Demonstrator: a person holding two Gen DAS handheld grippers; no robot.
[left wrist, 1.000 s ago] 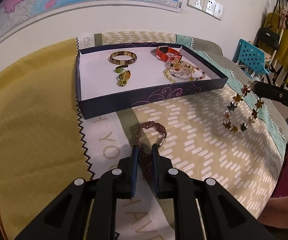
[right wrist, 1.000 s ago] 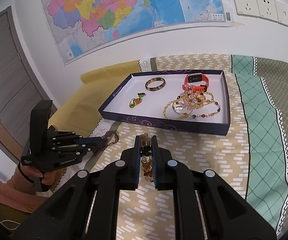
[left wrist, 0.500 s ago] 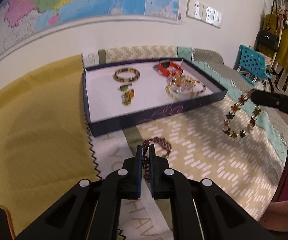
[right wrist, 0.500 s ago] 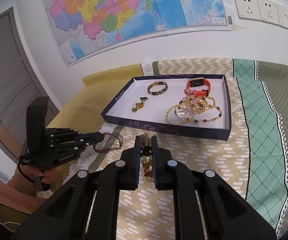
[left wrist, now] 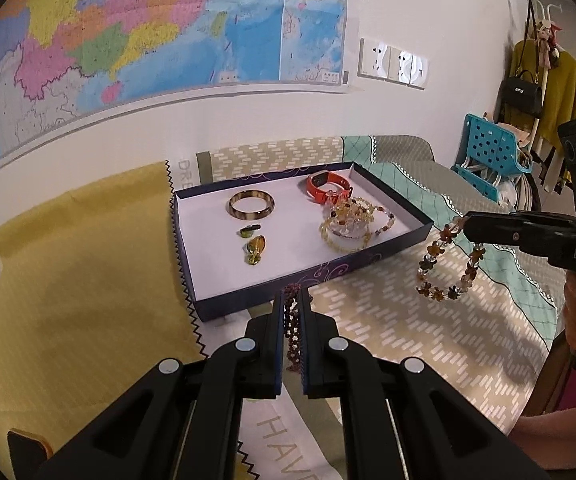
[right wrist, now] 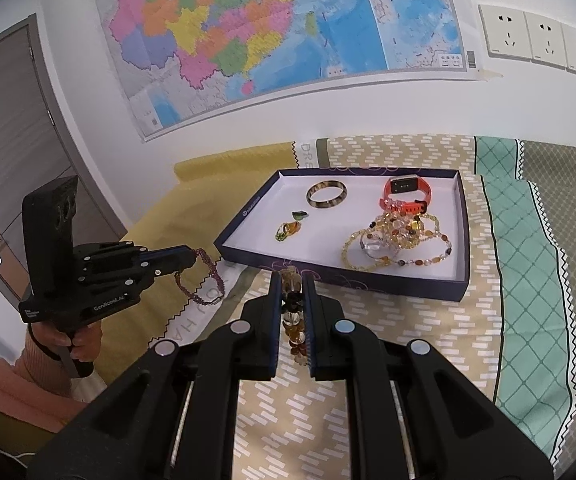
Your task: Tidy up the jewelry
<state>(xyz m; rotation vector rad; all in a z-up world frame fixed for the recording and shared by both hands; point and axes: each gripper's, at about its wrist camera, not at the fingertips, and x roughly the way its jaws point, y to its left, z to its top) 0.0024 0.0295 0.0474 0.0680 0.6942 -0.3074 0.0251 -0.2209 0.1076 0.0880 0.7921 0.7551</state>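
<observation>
While both hang above the bedspread (right wrist: 407, 360) | left gripper (left wrist: 291, 300) is clamped on dark beaded bracelet (right wrist: 204, 276) | right gripper (right wrist: 291, 280) is pinched on amber flower bracelet (left wrist: 447, 264), right of frame

A large coloured map (right wrist: 288, 36) hangs on the white wall in the upper part of the frame. White wall sockets (right wrist: 535, 38) are at the upper right. A grey door (right wrist: 4, 140) stands at the left edge. In the left wrist view, a blue plastic chair (left wrist: 491, 156) and a black handbag (left wrist: 521, 94) are at the right.
</observation>
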